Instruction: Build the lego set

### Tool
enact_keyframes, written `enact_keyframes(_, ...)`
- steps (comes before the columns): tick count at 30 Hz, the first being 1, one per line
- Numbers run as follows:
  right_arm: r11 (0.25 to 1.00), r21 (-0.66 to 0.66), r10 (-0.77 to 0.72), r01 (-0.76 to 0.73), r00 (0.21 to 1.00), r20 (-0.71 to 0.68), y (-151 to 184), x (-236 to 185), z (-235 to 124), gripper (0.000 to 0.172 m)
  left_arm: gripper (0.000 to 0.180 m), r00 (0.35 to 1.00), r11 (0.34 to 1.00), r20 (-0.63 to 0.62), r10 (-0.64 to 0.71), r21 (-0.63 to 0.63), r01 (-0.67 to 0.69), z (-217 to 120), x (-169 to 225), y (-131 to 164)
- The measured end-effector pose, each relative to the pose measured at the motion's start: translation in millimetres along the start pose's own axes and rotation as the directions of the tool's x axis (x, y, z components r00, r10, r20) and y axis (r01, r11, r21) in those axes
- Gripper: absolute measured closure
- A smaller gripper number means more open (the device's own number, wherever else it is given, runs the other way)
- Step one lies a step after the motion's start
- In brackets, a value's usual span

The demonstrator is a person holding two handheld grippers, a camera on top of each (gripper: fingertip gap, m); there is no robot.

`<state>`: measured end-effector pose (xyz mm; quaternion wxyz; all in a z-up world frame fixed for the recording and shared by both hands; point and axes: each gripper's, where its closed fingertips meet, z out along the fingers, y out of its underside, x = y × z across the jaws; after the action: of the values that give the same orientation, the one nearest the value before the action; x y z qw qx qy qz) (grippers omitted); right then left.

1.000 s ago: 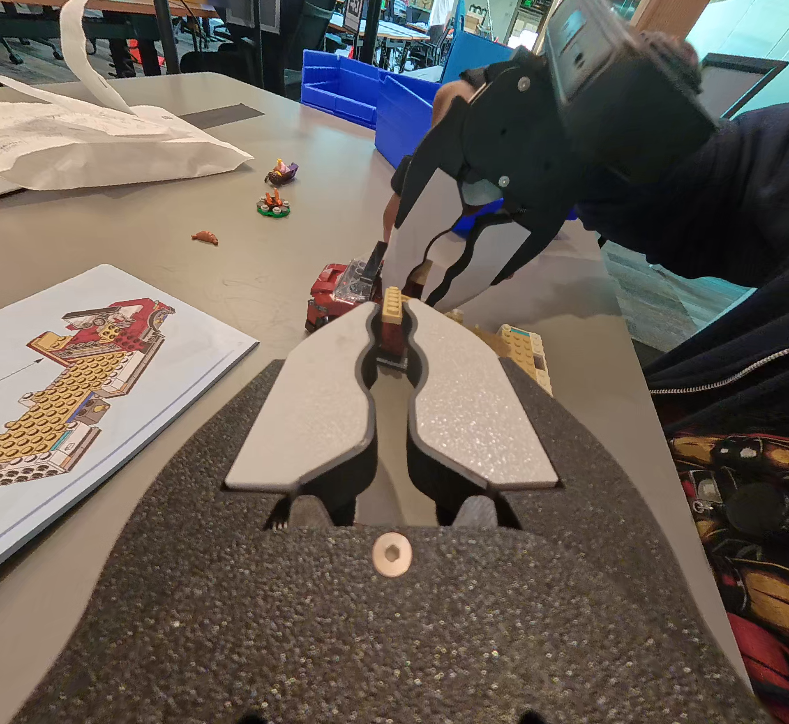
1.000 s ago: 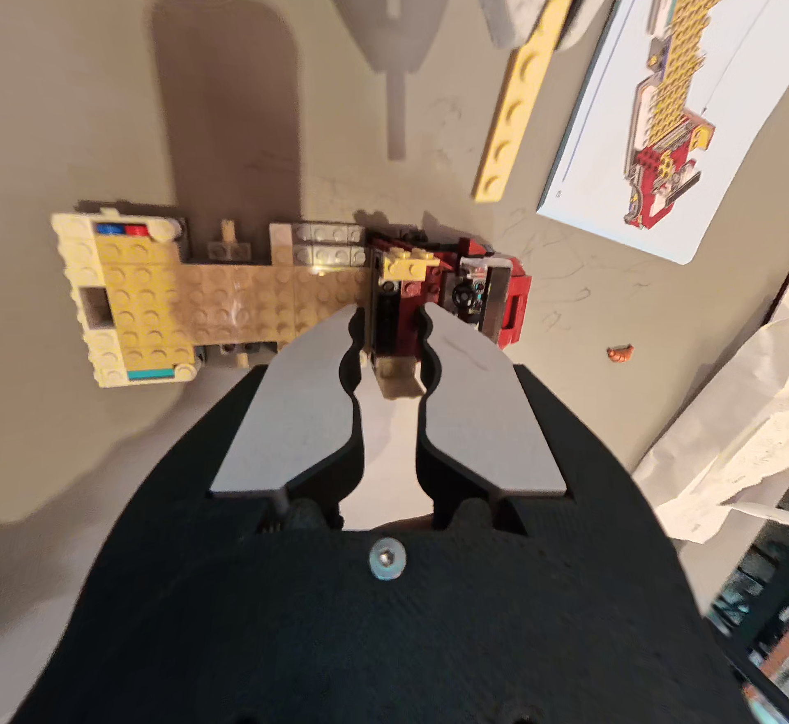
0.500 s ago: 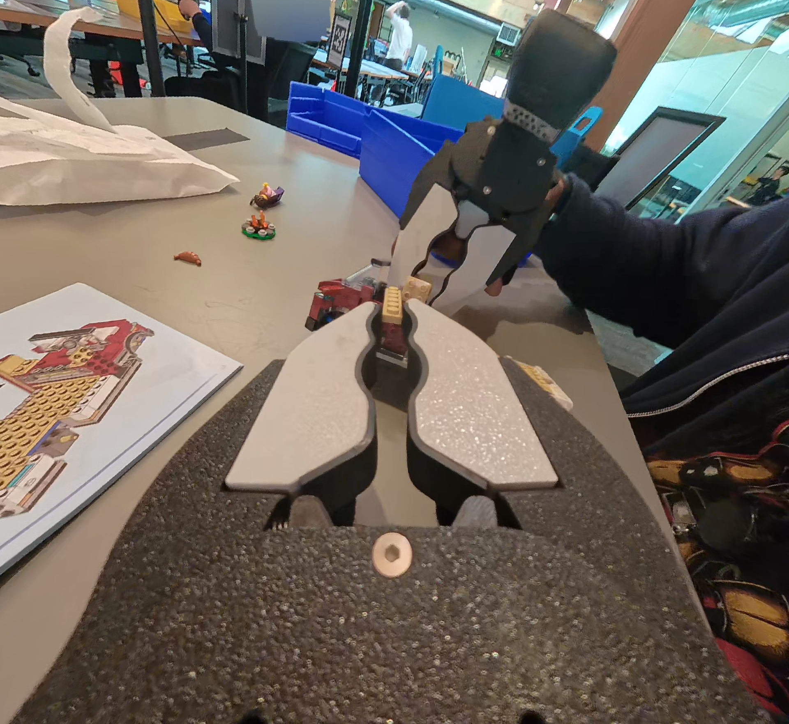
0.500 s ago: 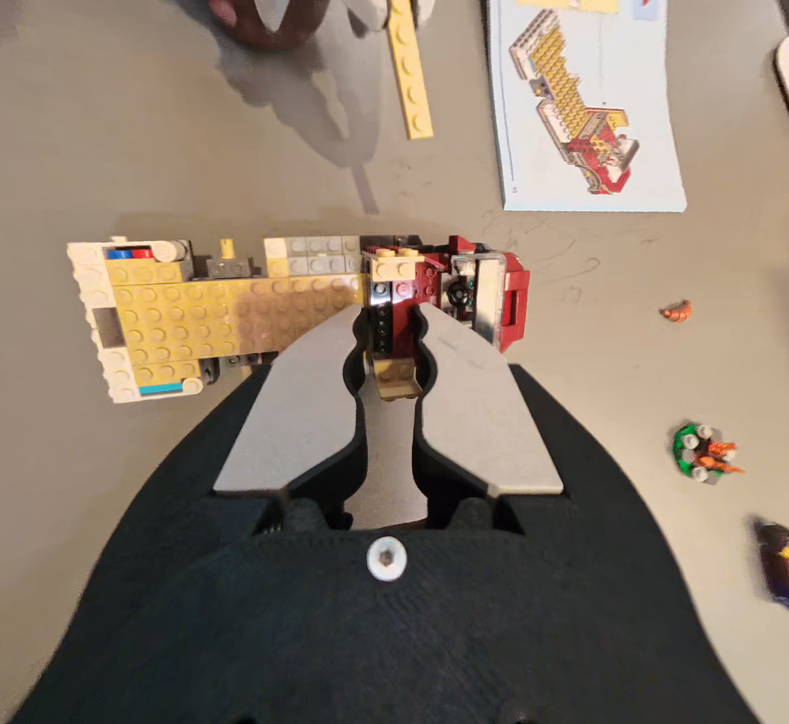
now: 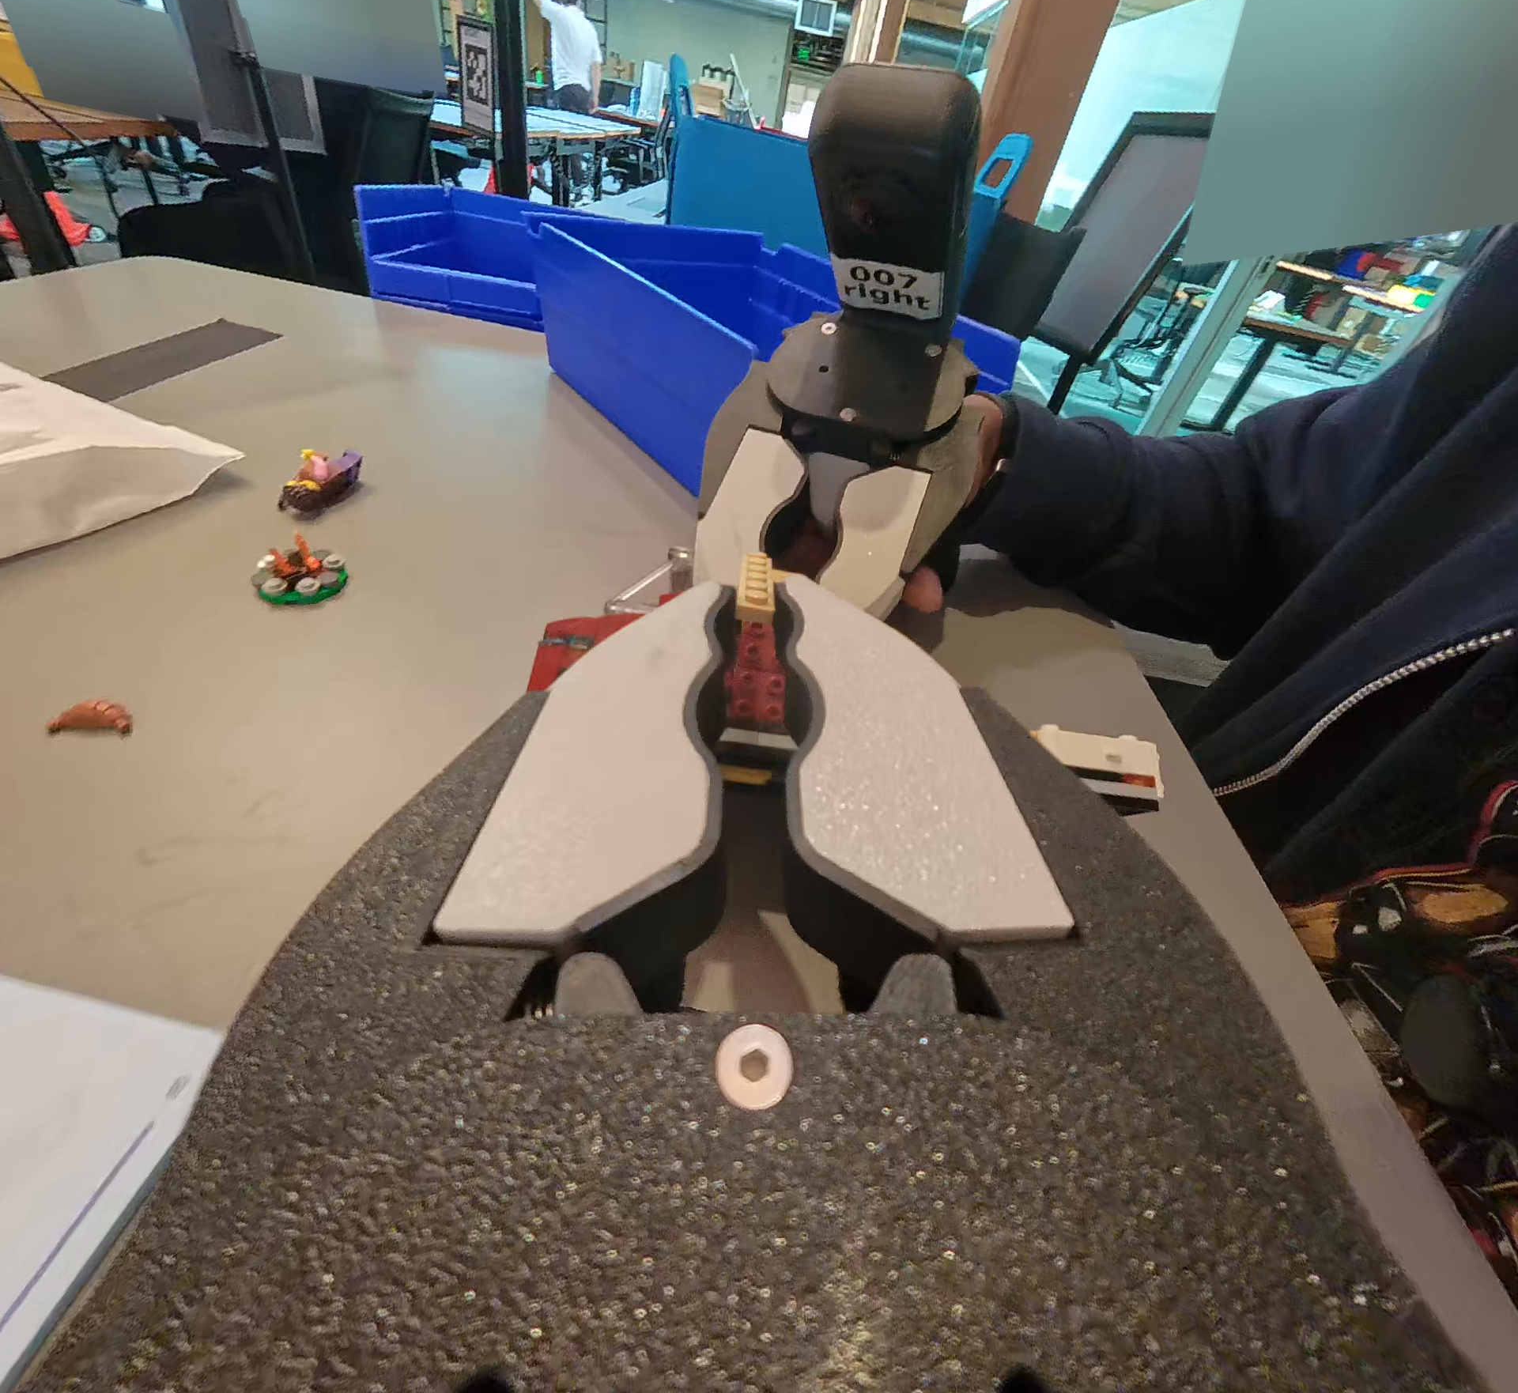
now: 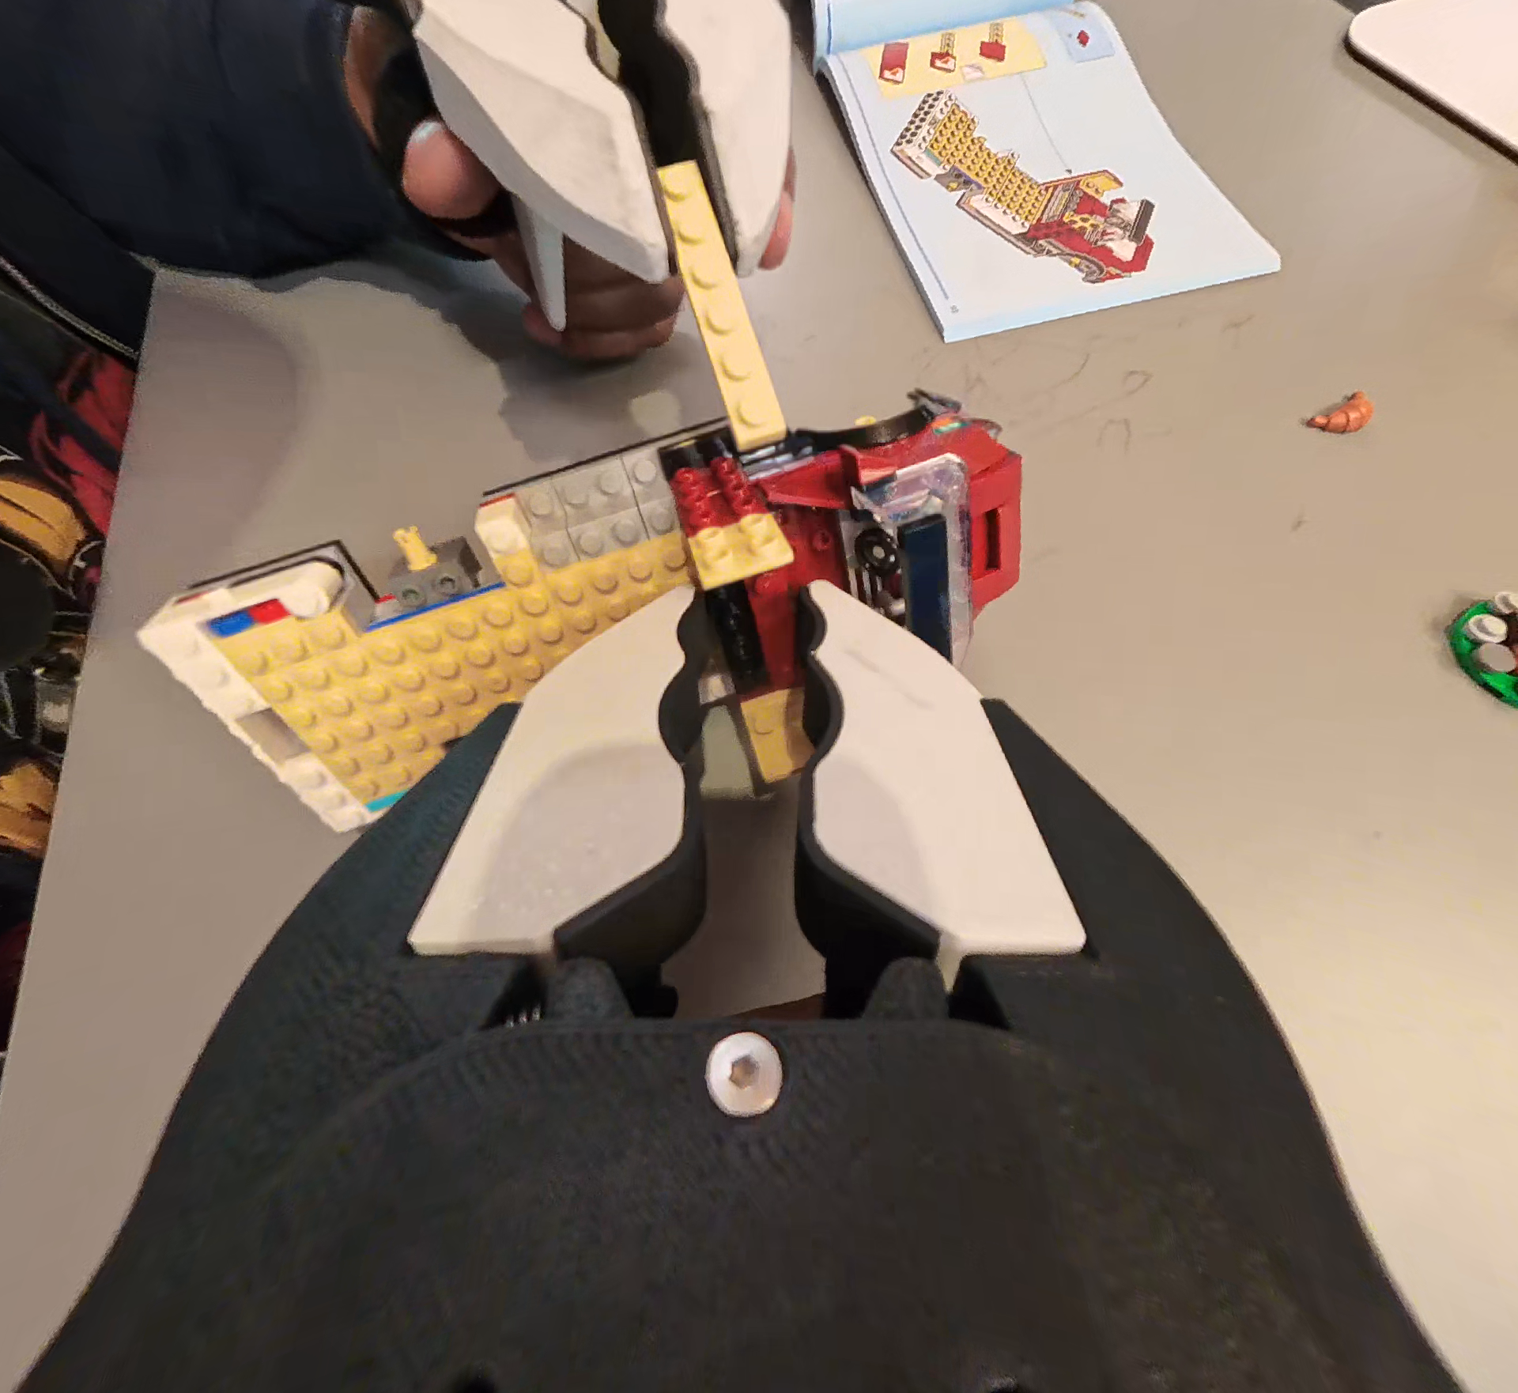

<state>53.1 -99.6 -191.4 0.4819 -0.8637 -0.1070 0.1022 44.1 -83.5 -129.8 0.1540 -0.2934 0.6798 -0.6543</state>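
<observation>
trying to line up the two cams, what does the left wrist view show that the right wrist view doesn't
Left wrist view only: blue bins, a white paper bag, a small purple toy.
Right wrist view only: the model's long tan studded deck and the open instruction booklet.
Both: the tan strip in the left gripper, the model's red cab, the orange piece.

An open instruction booklet [image 6: 1043,146] lay on the grey table [image 5: 246,779], its page showing a drawing of a red and yellow brick build. Near it sat a small brown croissant piece [image 5: 90,717], a round green campfire piece [image 5: 300,573] and, just beyond, a tiny purple build [image 5: 320,479]. A white paper bag [image 5: 82,466] rested farther left. Blue plastic bins [image 5: 641,319] stood along the table's far edge, and a person in a white shirt [image 5: 571,47] stood deep in the workshop.
</observation>
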Motion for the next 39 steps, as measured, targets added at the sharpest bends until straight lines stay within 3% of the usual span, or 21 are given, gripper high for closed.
enact_keyframes(4, 1.0, -0.006, 0.031, -0.031, 1.0, 0.003, 2.5, 1.1, -2.4, 0.151, 0.172, 0.999, 1.0, -0.036, 0.014, -0.018, -0.014, 13.0, 4.8, 1.2)
enact_keyframes(15, 0.997, -0.022, 0.068, -0.068, 0.998, 0.001, 7.5, 2.3, -5.8, 0.152, 0.172, 0.992, 0.962, -0.019, 0.127, -0.24, -0.128, 28.8, 7.4, 31.4)
enact_keyframes(27, 0.995, -0.03, 0.091, -0.091, 0.996, 0.002, 9.4, 3.1, -6.3, 0.151, 0.167, 0.981, 0.937, 0.002, 0.195, -0.297, -0.185, 26.4, 1.4, 35.3)
enact_keyframes(35, 0.996, -0.029, 0.082, -0.082, 0.997, -0.006, 9.6, 3.0, -6.3, 0.151, 0.156, 0.99, 0.956, 0.053, 0.131, -0.272, -0.112, 17.2, 1.6, 29.5)
enact_keyframes(39, 0.996, -0.029, 0.078, -0.079, 0.997, -0.009, 9.6, 3.0, -6.4, 0.151, 0.143, 0.983, 0.967, 0.182, -0.017, -0.247, 0.062, 2.2, -4.0, 31.2)
